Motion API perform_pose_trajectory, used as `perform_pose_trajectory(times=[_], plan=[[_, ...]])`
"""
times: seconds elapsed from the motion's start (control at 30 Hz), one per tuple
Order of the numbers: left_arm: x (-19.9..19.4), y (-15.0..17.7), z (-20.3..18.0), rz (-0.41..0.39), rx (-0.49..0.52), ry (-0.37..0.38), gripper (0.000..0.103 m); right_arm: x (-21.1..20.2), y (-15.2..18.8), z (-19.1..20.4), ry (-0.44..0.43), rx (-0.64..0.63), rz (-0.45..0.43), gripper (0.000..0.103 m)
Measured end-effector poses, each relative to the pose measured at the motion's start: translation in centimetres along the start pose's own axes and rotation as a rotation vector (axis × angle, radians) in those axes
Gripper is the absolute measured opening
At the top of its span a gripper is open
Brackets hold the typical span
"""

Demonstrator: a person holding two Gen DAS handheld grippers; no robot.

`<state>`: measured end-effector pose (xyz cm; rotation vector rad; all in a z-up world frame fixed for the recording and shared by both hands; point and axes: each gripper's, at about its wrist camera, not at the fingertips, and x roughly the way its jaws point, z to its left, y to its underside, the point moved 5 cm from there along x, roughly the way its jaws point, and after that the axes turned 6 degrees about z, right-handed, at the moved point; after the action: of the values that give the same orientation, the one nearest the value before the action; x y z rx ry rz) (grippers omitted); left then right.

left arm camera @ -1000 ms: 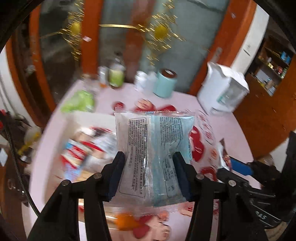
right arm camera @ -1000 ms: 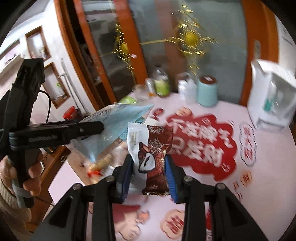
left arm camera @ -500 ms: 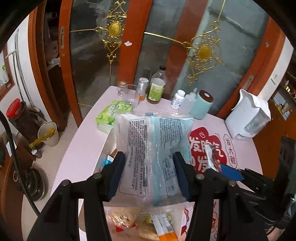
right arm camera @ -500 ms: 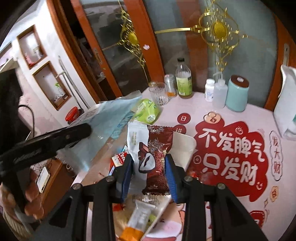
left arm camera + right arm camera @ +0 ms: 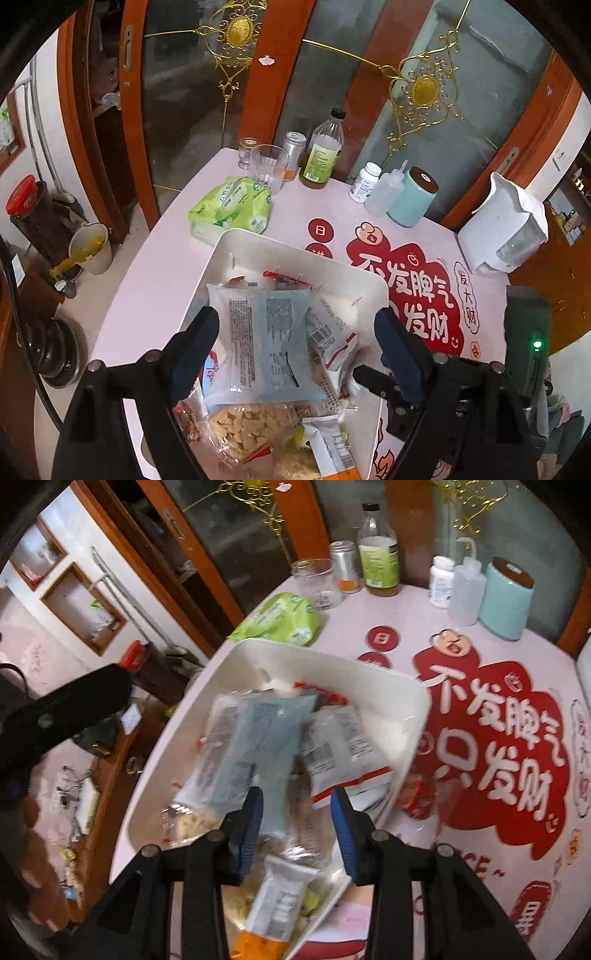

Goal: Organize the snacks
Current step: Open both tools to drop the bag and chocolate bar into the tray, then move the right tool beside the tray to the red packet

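Note:
A white bin (image 5: 295, 251) (image 5: 332, 664) on the pink table holds several snack packets. My left gripper (image 5: 297, 317) hangs over it, its jaws opening wide. Between and below them the pale blue packet (image 5: 266, 339) (image 5: 258, 746) lies loose on the pile, touched by neither pad. Just right of it my right gripper (image 5: 297, 797) points down into the bin, jaws opening slightly, with nothing pressed between the pads. A white packet with a red edge (image 5: 343, 753) (image 5: 332, 339) lies just beyond its tips. A clear bag of puffed bites (image 5: 243, 424) and an orange-ended packet (image 5: 277, 904) lie nearer me.
A green tissue pack (image 5: 232, 206) lies behind the bin. A glass (image 5: 267, 166), a bottle (image 5: 323, 155), a pill bottle (image 5: 364, 182) and a teal canister (image 5: 413, 199) line the far edge. A white kettle (image 5: 506, 229) stands right. The table's left edge drops to the floor.
Both grippers came down over the bin. The left jaws spread and let the blue packet fall onto the pile. The brown and white snack is gone from between the right pads.

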<state>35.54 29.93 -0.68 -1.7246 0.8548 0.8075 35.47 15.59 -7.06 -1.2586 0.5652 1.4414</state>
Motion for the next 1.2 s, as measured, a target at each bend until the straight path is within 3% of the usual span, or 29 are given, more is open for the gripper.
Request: perform_pose_trajectory(times=[0.33,0.67,0.77,0.97,1.2], plan=[[-2.2,3.3,-1.3,-0.018,0.027,-0.020,0.091,-3.3,2.7,2.0,-0.008,-0.020,-0.068,0.038],[-5.0,6.9,-1.7,0.015,0.009,-0.001,0.091,-7.6,6.4,1.2,-0.005,0.013,-0.113,0.038],[-5.6,7.8,-1.8,0.026,0.003,0.023,0.092,-9.2,7.5,0.8,0.040,0.022,-0.152,0.038],[-6.1,9.3,-2.9,0.008,0.049,-0.030,0.092,-12.0,9.4,-0.2,0.197,-0.006,-0.245,0.038],[-4.6,10.5,-5.5,0.036,0.110,-0.046,0.092,-12.5,10.7,-2.3,0.267,-0.003,-0.285,0.038]])
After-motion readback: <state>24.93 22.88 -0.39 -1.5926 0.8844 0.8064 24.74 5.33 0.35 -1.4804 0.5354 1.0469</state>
